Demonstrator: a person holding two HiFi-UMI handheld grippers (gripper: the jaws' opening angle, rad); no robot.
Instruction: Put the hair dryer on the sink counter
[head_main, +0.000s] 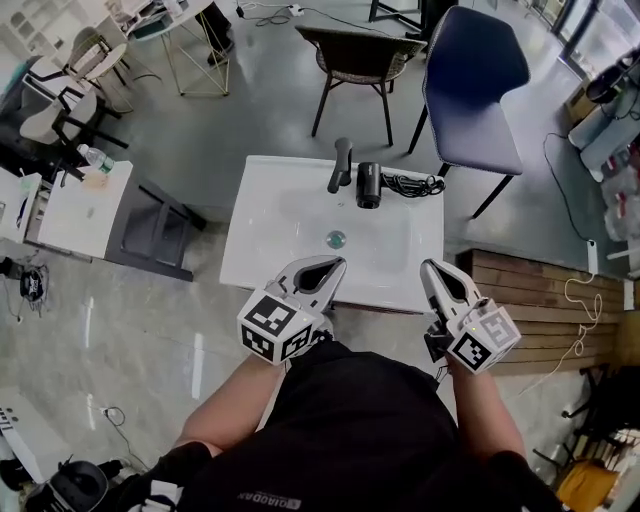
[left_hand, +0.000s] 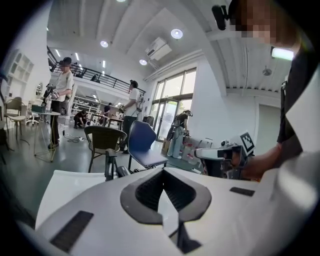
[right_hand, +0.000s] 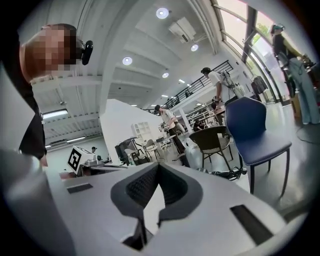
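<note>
Nearest, the person's black top (head_main: 350, 430) fills the bottom of the head view, with both forearms reaching forward. Just ahead, the left gripper (head_main: 336, 264) and the right gripper (head_main: 428, 266) hover over the near edge of the white sink counter (head_main: 262, 235). Each has its jaws closed together with nothing between them. Farther back, the hair dryer (head_main: 369, 185) lies on the counter just beside the black faucet (head_main: 342, 165), its cord (head_main: 412, 184) bunched to the right. Beyond stand a blue chair (head_main: 470, 85) and a wicker chair (head_main: 358, 55).

Hair dryer (left_hand: 122, 171) mostly hidden behind the left gripper (left_hand: 163, 171) in its own view, only its cord (right_hand: 227, 173) showing past the right gripper (right_hand: 159, 165), wicker chair (head_main: 360, 55) cropped by head view's top edge, distant people (left_hand: 132, 107) too small to detail.
</note>
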